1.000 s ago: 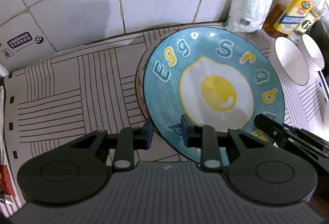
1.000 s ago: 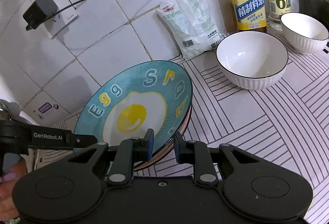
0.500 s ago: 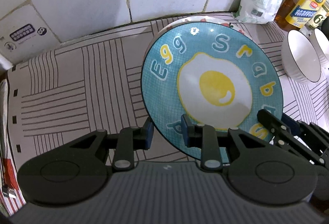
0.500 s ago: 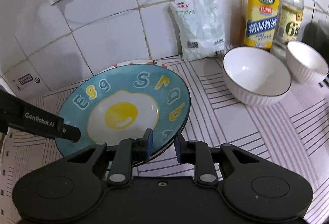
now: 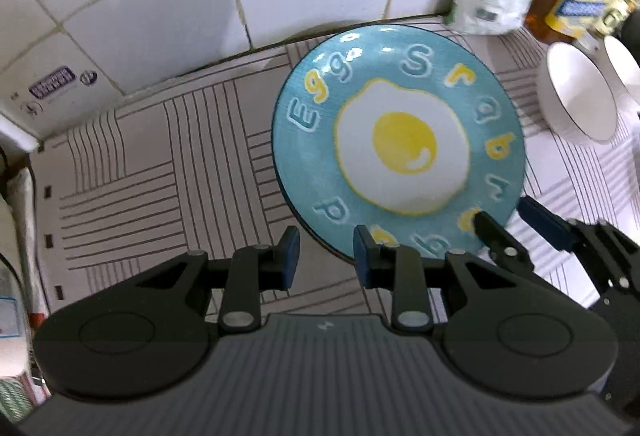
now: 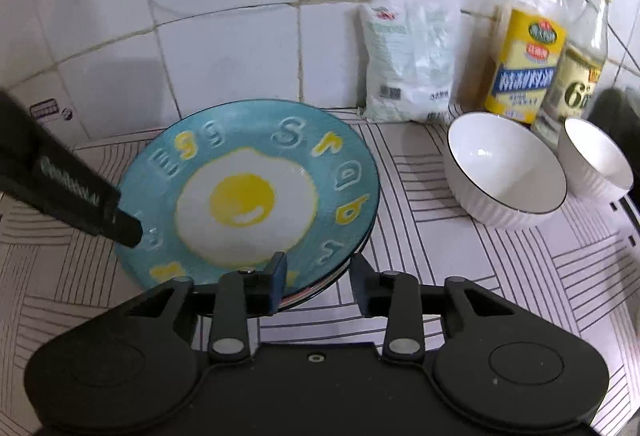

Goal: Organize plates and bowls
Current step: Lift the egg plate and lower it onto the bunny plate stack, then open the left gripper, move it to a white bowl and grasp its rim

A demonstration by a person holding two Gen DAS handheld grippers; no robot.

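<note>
Black grippers (image 5: 326, 258), blue-padded jaws, silver pivot screws.

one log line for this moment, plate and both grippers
egg plate: resting on lower plate | right gripper: jaws opening, rim between | left gripper: at rim, grip unclear

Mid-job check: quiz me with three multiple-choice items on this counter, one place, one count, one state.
1. Where does the white bag stand? A against the tiled wall; B inside a bowl; C on the plate.
2. How many white bowls? A one; B two; C four.
3. How does the blue egg plate lie? A upside down; B on edge; C face up.
Answers: 1 A, it leans on the tiles. 2 B, both sit beside the bottles. 3 C, its egg picture shows.
</note>
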